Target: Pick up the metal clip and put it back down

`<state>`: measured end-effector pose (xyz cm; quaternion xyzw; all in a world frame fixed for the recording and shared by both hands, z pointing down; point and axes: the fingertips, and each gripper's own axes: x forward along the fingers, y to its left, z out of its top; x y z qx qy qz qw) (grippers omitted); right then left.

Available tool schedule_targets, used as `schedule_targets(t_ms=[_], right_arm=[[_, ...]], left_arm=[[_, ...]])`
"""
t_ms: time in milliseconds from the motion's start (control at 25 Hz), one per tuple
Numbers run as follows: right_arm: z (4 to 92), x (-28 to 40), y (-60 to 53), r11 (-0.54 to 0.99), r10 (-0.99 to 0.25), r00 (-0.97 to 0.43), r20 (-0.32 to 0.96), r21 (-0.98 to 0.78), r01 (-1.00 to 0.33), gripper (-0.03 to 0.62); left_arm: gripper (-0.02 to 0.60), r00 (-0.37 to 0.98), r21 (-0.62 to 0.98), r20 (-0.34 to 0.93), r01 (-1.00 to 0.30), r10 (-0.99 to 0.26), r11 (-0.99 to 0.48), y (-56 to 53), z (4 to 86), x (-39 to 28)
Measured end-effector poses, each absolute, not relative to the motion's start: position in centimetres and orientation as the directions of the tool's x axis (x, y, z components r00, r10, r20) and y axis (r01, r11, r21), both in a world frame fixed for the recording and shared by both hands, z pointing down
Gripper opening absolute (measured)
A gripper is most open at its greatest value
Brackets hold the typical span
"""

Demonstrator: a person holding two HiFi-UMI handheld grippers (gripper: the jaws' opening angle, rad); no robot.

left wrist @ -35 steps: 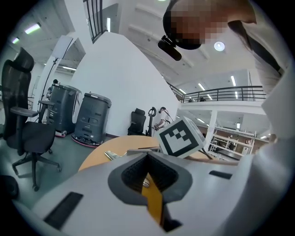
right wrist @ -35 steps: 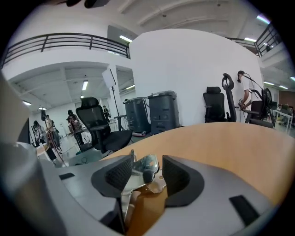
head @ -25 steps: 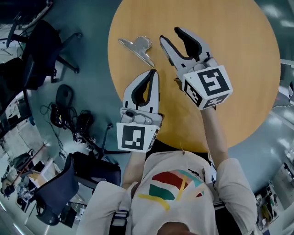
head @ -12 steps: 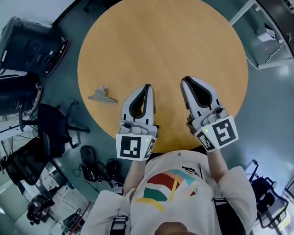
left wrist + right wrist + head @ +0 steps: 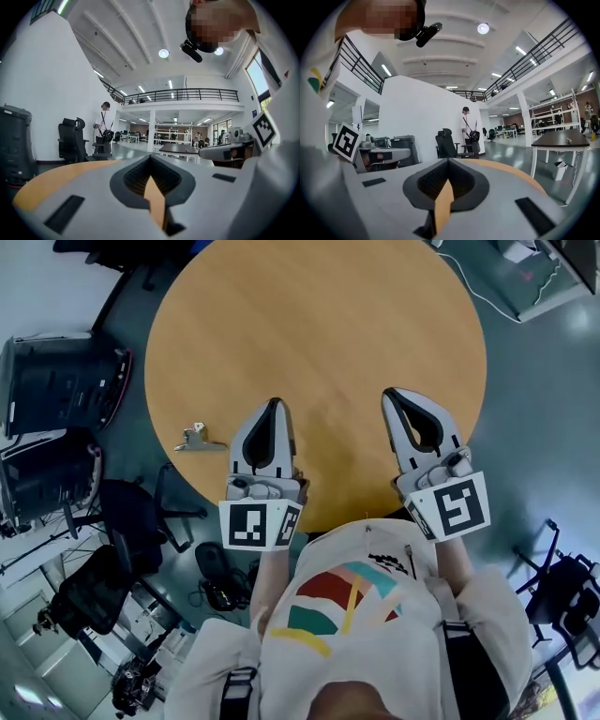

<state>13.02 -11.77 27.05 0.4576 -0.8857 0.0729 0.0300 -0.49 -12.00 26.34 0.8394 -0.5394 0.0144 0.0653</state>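
Observation:
The metal clip (image 5: 198, 440) lies on the round wooden table (image 5: 319, 343) near its left edge, seen only in the head view. My left gripper (image 5: 273, 405) rests at the table's near edge, to the right of the clip and apart from it, jaws shut on nothing. My right gripper (image 5: 392, 394) rests further right at the near edge, also shut and empty. In both gripper views the jaws meet at their tips, left gripper (image 5: 151, 158), right gripper (image 5: 447, 161), with only table showing through the gap behind.
Black office chairs (image 5: 122, 521) and a dark cabinet (image 5: 56, 381) stand on the floor left of the table. A person with a backpack (image 5: 469, 129) stands in the hall beyond. Another table (image 5: 562, 140) is at the right.
The right gripper has shut and drawn back from the clip to the table's near edge. The head view has swung, so the clip now appears at the table's left edge.

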Motion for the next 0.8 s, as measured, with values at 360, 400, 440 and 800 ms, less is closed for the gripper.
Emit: schedule_targets(t_ms=[360, 400, 440, 800], right_arm=[[25.1, 8.4, -10.2, 0.655, -0.737, -0.667, 0.106, -0.128, -0.744, 0.014], [24.6, 7.8, -9.8, 0.667, -0.727, -0.678, 0.106, -0.124, -0.735, 0.014], [24.1, 7.3, -9.3, 0.676, -0.719, -0.687, 0.107, -0.119, -0.727, 0.014], [23.0, 3.4, -5.6, 0.702, -0.7, -0.709, 0.083, -0.101, -0.705, 0.014]], left_arm=[[0.043, 0.383, 0.107, 0.059, -0.921, -0.922, -0.375, -10.2, 24.0, -1.7], [0.043, 0.38, 0.11, 0.055, -0.922, -0.923, -0.372, -9.9, 23.6, -2.0], [0.043, 0.377, 0.114, 0.052, -0.922, -0.925, -0.37, -9.5, 23.2, -2.3], [0.043, 0.358, 0.116, 0.02, -0.928, -0.934, -0.353, -5.3, 22.2, -5.0]])
